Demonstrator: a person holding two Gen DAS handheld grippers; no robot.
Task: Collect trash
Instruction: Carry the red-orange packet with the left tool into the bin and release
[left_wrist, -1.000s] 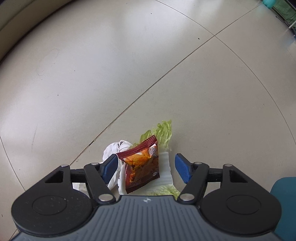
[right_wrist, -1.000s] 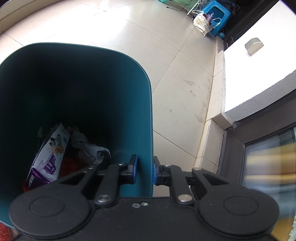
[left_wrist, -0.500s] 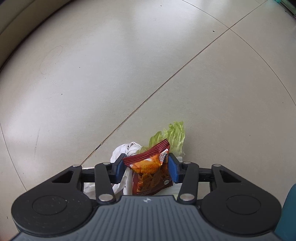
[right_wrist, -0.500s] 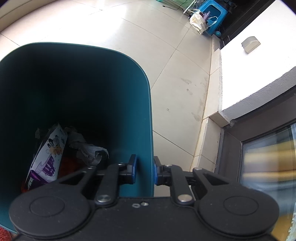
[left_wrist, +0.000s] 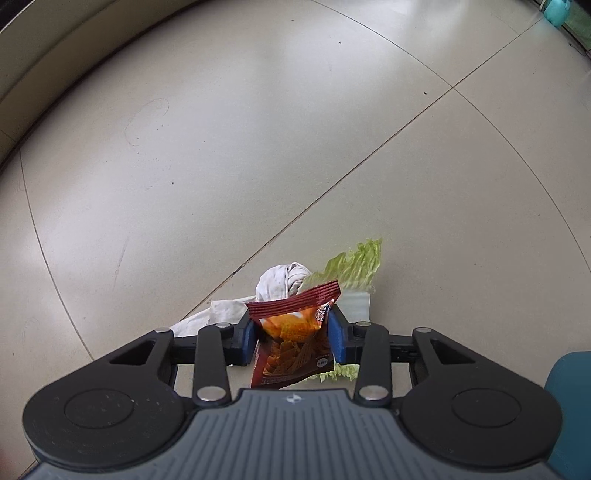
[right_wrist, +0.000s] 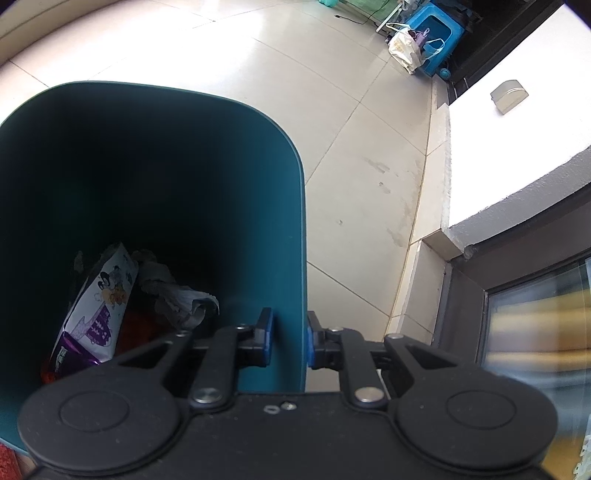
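Note:
In the left wrist view my left gripper (left_wrist: 294, 338) is closing on an orange-red snack bag (left_wrist: 293, 341); its blue pads (left_wrist: 334, 339) press the bag's sides and the bag hangs above the floor. Beneath it lie a crumpled white tissue (left_wrist: 275, 286) and green cabbage leaves (left_wrist: 351, 267) on the tiles. In the right wrist view my right gripper (right_wrist: 290, 341) is shut on the wall of a teal trash bin (right_wrist: 288, 229). Inside the bin are a white and purple wrapper (right_wrist: 98, 310) and crumpled grey paper (right_wrist: 177, 295).
Beige floor tiles (left_wrist: 221, 147) spread around the trash. A corner of the teal bin (left_wrist: 570, 406) shows at the lower right of the left wrist view. A white ledge (right_wrist: 517, 155), a dark window frame (right_wrist: 517, 266) and a blue stool with bags (right_wrist: 424, 40) stand beyond the bin.
The left gripper's jaws closed from wide open onto the snack bag and lifted it off the floor; tissue and leaves stayed below. The right gripper kept hold of the bin wall.

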